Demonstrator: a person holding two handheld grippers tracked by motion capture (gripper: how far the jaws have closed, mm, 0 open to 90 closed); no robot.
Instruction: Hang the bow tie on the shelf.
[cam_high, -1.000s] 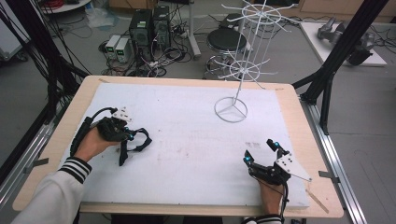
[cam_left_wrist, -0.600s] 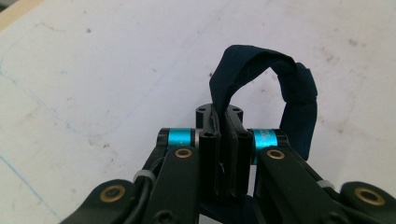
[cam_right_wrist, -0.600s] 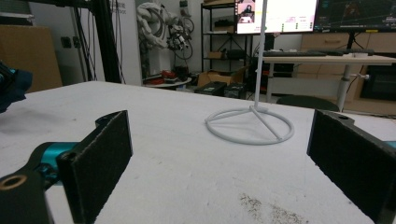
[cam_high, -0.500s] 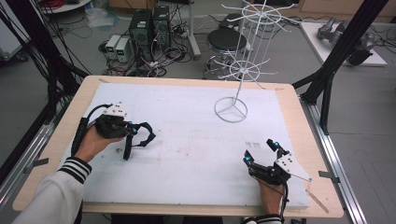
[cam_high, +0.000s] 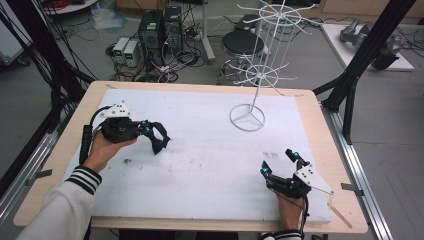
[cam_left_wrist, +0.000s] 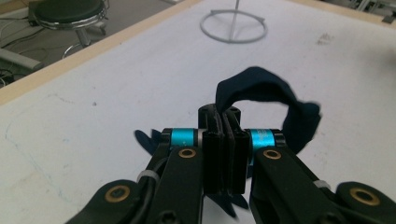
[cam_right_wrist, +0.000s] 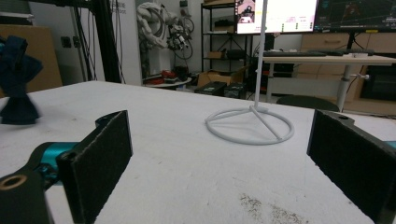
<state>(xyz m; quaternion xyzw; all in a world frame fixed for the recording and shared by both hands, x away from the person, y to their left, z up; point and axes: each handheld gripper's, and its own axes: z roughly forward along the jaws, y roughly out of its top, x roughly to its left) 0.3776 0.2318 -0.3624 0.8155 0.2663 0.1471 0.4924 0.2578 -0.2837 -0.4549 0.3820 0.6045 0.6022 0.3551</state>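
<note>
Nearest you, your right gripper (cam_high: 279, 161) rests low on the white table (cam_high: 210, 165), flat black pads spread wide and empty. Your left gripper (cam_high: 152, 131) is clamped on a dark blue band (cam_left_wrist: 268, 95), soft limp cloth drooping in a loop just above the table's left side. Beyond, the white wire rack (cam_high: 260, 65) on its ring base looks like the target: lift and hook the loop over an arm.

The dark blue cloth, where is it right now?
In the high view the dark blue cloth hangs from the shut left gripper at the table's left, far from the white wire stand.
</note>
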